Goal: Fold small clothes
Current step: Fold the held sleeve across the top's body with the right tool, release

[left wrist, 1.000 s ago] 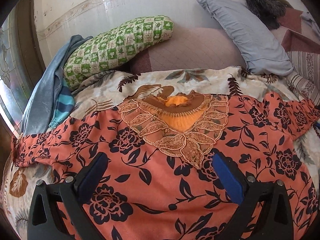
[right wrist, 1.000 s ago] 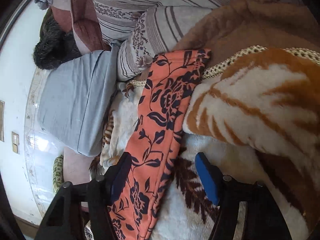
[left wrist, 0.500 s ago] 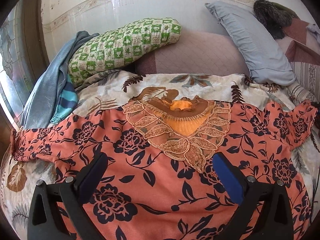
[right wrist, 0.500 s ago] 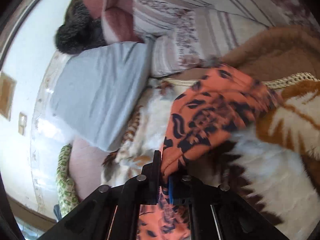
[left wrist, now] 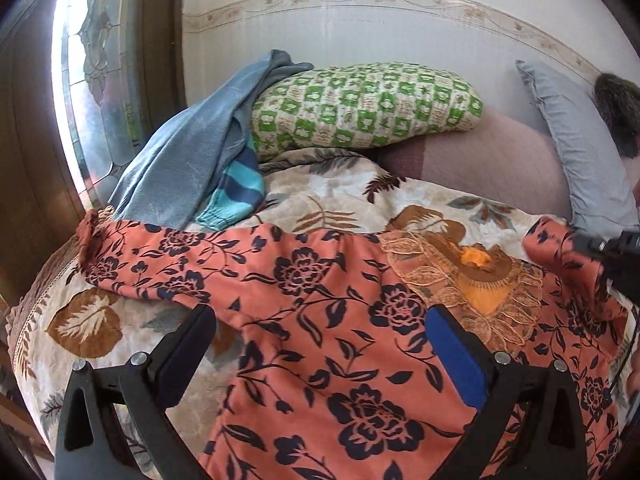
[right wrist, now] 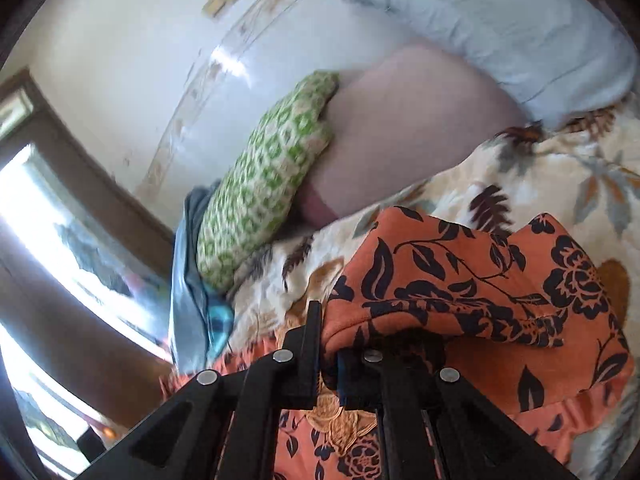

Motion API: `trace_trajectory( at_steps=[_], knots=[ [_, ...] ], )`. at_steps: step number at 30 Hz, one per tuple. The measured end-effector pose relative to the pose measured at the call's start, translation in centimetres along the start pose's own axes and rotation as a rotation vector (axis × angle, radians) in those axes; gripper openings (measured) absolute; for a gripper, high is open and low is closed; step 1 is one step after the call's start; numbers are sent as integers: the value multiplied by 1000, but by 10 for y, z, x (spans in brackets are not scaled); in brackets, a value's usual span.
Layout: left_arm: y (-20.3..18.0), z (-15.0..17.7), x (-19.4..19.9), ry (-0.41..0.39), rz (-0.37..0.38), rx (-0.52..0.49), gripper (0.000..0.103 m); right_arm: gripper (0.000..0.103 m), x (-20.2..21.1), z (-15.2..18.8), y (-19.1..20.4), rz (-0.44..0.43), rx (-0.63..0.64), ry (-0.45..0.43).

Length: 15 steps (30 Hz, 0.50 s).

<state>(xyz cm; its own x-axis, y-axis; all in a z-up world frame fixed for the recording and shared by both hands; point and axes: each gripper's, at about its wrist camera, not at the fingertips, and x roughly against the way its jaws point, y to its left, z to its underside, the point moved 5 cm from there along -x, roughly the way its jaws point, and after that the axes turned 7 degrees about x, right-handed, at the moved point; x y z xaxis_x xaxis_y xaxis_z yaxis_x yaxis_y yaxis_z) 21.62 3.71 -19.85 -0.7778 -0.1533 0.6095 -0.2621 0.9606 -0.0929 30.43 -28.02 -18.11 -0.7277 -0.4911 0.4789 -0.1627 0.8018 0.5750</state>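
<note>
While the orange floral garment [left wrist: 328,320] lies spread across the leaf-print blanket [left wrist: 88,320] on the bed, the left tongs [left wrist: 320,340] hover above it, jaws wide and empty. Right tongs [right wrist: 330,344], entering the left view at 3 o'clock, are clamped on the garment's sleeve [right wrist: 460,280]. Green checked pillow [left wrist: 360,108] lies at 12 o'clock.

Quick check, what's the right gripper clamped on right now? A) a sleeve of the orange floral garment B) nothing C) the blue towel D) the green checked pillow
A: the right gripper has its jaws shut on a bunched sleeve of the orange floral garment, lifted over the neckline.
</note>
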Motion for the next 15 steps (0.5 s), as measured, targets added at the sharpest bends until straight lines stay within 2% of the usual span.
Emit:
trace_trajectory(
  at_steps=[3,4,6,7,8,11,15],
  knots=[
    [24,-4,-7,24,-30,61,103,10,-56,48,44,65,183,180],
    [31,-4,-10,36,-37,80,103,15,-74,66,57,102,281,245],
    [41,-4,-16,58,-53,108,103,34,-104,106,81,198,515,359],
    [45,-4,-17,65,-62,117,103,58,-113,127,91,242,634,392],
    [48,-4,-18,67,-71,122,103,73,-118,145,99,267,739,409],
    [55,-9,-20,57,-98,141,103,73,-113,177,118,287,977,387],
    [54,-11,-27,64,-110,161,103,73,-88,176,129,238,1092,321]
  ],
)
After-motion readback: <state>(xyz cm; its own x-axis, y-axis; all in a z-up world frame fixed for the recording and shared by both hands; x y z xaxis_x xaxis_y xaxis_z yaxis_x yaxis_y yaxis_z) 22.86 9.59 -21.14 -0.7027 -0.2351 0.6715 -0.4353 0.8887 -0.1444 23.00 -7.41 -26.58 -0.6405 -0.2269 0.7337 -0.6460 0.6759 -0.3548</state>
